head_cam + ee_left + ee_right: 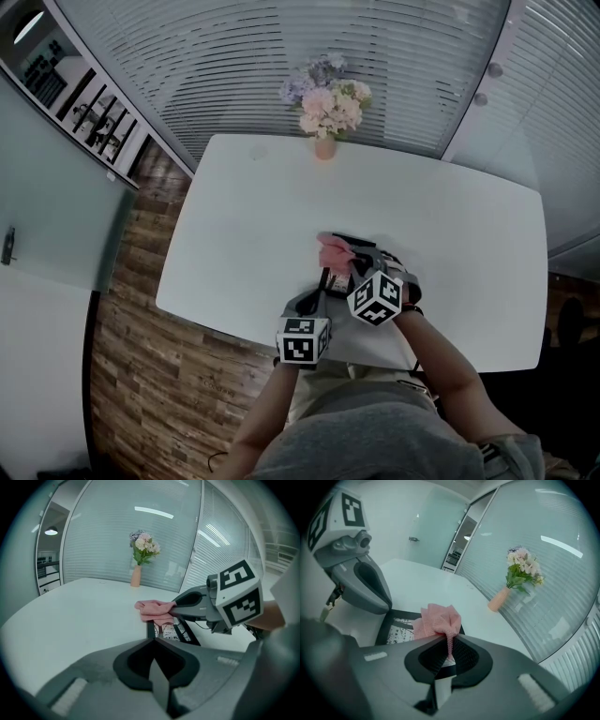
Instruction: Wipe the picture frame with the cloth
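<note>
Head view: picture frame [339, 277] apparently flat on white surface [234, 216], near 6 o'clock edge; pink cloth [332, 251] at its 12 o'clock end; flower vase [325, 141] far at 12.

Left gripper view: left hand-held gripper [154, 644] jaws together, empty; frame just ahead.

Right gripper view: right hand-held gripper [449, 641] clamped on cloth edge. Cloth soft, light, bunches easily. Frame stiff, probably slides, glazing likely fragile; steady by border. No readable writing.
</note>
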